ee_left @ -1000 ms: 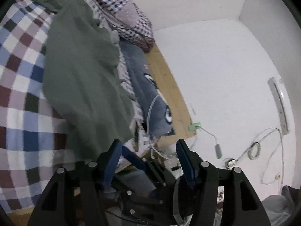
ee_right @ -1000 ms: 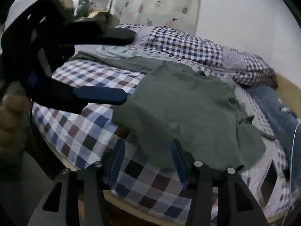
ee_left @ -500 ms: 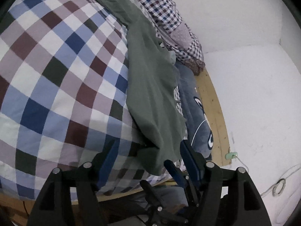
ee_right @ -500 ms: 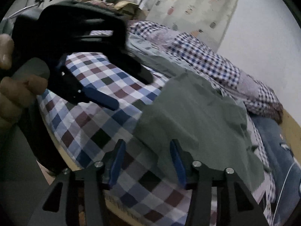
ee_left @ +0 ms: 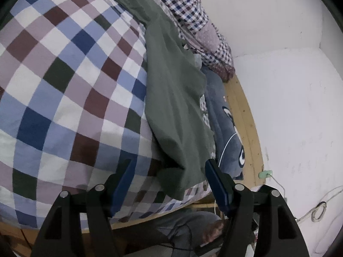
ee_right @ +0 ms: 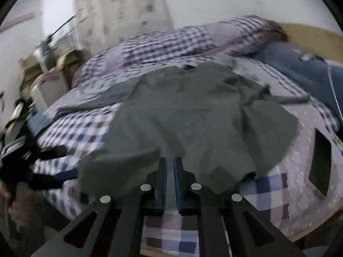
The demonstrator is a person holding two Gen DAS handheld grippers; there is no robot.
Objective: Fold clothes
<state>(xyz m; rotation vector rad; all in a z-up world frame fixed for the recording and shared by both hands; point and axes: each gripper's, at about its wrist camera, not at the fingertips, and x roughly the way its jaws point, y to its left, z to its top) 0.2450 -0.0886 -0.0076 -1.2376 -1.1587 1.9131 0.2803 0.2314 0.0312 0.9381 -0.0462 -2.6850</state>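
- The green garment [ee_right: 184, 124] lies spread but rumpled on the checked bed cover [ee_left: 64, 81], its near hem reaching the front edge of the bed.
- My right tongs [ee_right: 170, 167] are at that near hem, roughly at its middle. The jaws stand almost together with only a thin slit between them. The hem runs across their tips, but I cannot tell whether cloth is actually pinched.
- My left tongs [ee_left: 169, 171] are wide apart and hold nothing. A corner of the garment's near hem hangs between the two fingers, close to the front edge of the bed, not yet nipped.
- Governing relation: the garment's long axis runs away from both tongs, from the front edge toward the pillows [ee_right: 193, 40] at the far side. Its bulk lies ahead of and beyond both tips.
- Judgement: the left tongs sit at the hem's corner, the right at its middle; closing the left is the step outstanding before any lift.
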